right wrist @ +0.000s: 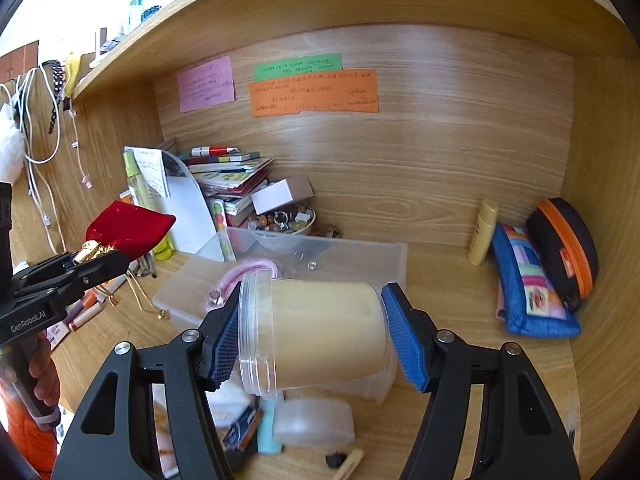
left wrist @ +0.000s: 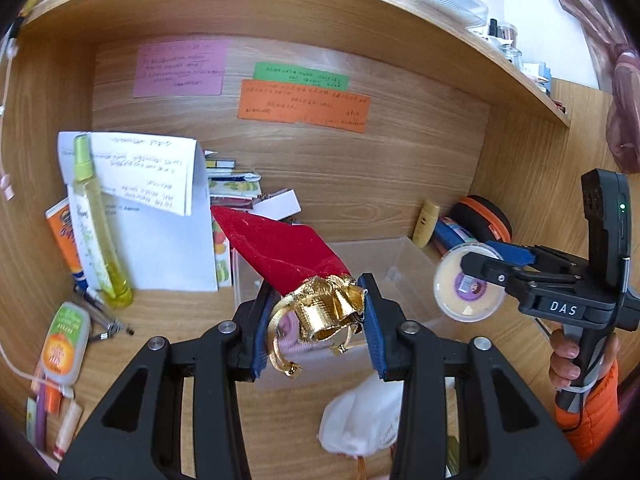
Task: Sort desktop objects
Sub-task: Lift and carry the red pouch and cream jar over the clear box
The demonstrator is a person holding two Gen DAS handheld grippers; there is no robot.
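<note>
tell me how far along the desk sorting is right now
Done: only a pink cord lies in the clear bin. In hand: left gripper holds the red velvet pouch, right gripper holds the cream jar. Left: blue pouch, yellow tube, spray bottle.

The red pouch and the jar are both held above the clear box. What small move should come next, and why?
Probably lower the red pouch into the clear box. The left gripper is shut on its gold neck, right over the open box, which looks to have free space beside a pink cord. The right gripper holds the jar on its side; it can likely wait so the hands do not collide.
</note>
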